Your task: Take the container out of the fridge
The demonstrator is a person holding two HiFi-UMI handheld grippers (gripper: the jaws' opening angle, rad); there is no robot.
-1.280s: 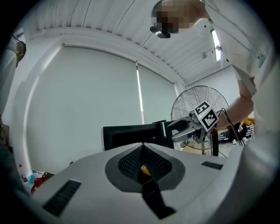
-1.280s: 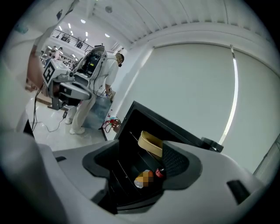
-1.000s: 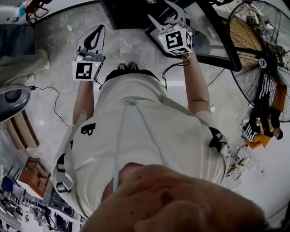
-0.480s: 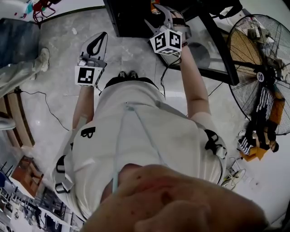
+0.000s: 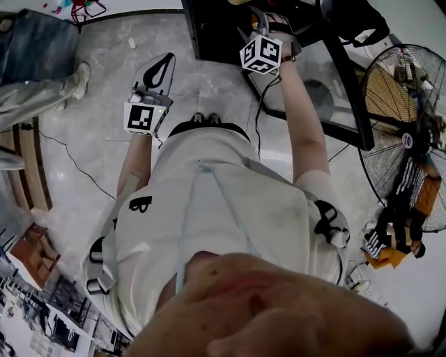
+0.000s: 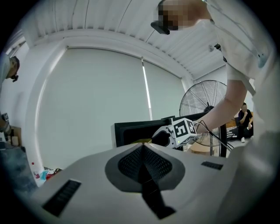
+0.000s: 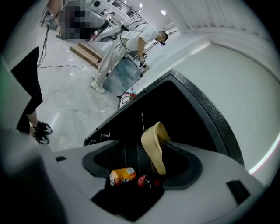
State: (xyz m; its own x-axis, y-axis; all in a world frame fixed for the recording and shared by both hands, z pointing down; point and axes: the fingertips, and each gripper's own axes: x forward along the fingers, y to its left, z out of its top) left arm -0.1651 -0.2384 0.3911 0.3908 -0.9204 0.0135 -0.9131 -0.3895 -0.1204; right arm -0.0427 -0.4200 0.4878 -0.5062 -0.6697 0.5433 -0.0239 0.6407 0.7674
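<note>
- Head view: your right gripper (image 5: 263, 21) is stretched out to 12 o'clock, into the open fridge (image 5: 209, 31), because the thing you want sits there. Your left gripper (image 5: 162, 66) hangs at 11 o'clock over the floor (image 5: 90, 153), well apart from the fridge. It is probably held back as a spare.
- Head view: the top edge cuts off the fridge and its inside is dark, so nothing in it can be made out. Your own body fills the lower half. A fan (image 5: 411, 139) at 3 o'clock and a person (image 5: 35, 77) at 10 o'clock stand well apart from the job.
- Left gripper view: its jaws are pressed together with nothing between them. They point across at the right gripper, which blocks the fridge opening at 1 o'clock.
- Right gripper view: its jaws are spread wide and look into the fridge. The cream container (image 7: 155, 146), seen edge-on, stands between them, nearer the right jaw. A can (image 7: 122, 176) and a red item (image 7: 143, 180) lie lower, at 6 to 7 o'clock. I judge the jaws are spread to straddle the container before closing on it.
- Right gripper view: you cannot tell whether the right jaw touches the container. Its base is hidden behind the jaw, and the shelf is lost in the dark.
</note>
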